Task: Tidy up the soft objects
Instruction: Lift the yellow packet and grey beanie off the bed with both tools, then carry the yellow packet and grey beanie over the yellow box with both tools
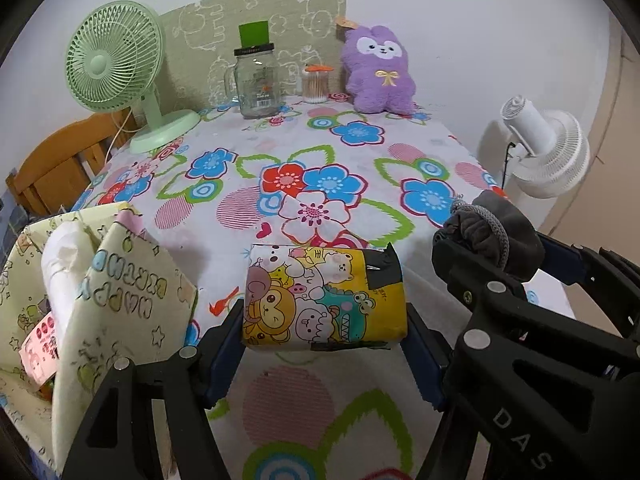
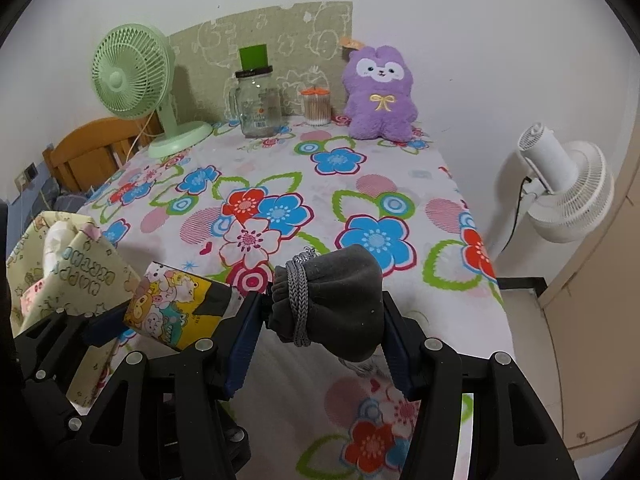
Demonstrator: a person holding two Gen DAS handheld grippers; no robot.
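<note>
L gripper (image 1: pixel 324 344) clamps cartoon tissue pack (image 1: pixel 324 296), R gripper (image 2: pixel 320 320) clamps grey drawstring pouch (image 2: pixel 332 304); both squishy, could slip out w/ sudden moves.

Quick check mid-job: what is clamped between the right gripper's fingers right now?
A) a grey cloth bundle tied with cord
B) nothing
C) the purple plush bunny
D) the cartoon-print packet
A: in the right wrist view the right gripper has both pads pressed on the grey cloth bundle; the cartoon-print packet sits in the left gripper.

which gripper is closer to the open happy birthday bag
Left. The left gripper, holding the cartoon pack, is right beside the bag; the right gripper, holding the grey pouch, is beyond it.
</note>
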